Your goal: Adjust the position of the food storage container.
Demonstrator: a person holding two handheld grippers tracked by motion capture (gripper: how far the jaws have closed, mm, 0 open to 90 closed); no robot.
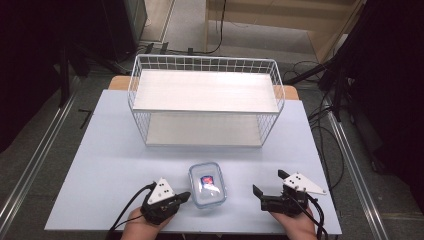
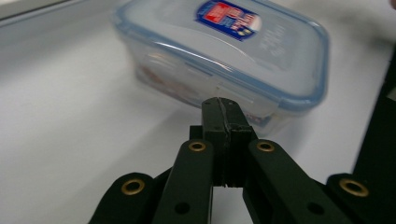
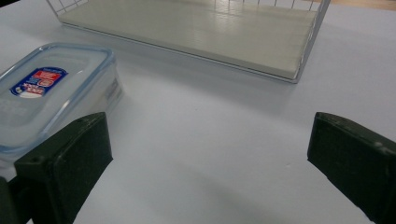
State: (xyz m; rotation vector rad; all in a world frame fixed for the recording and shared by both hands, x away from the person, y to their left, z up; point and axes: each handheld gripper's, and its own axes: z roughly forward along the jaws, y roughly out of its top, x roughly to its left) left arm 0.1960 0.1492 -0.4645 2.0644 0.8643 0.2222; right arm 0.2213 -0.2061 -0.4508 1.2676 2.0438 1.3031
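Pale lilac-grey tabletop (image 1: 115,165) fills the high view, with a white wire shelf rack (image 1: 205,102) standing at its far side and dark floor and cables around it; near the front edge a clear plastic food container with a blue-rimmed snap lid (image 1: 207,185) lies flat between the two hands. It looks light and rigid, though smooth plastic is probably slippery, so I judge the short walls just under the lid rim to be the surest place to grasp, or the lid's latch flaps. From above, the left gripper (image 1: 184,196) points at the container's left wall, its tip just beside it, while the right gripper (image 1: 270,182) sits well apart to the right with its jaws spread. Seen from the left gripper view, the two black jaws are pressed together with nothing between them, and their joined tip (image 2: 223,112) stands right at the container's near side wall (image 2: 233,70) (whether it touches the plastic I cannot tell, as the box is a little blurred). A red and blue label (image 2: 229,19) sits on the lid. Over in the right gripper view, the jaws stand wide, holding nothing, with bare table between the pads (image 3: 70,161); the container (image 3: 51,88) lies behind the left-hand pad, and the rack's lower shelf board (image 3: 196,32) is beyond.
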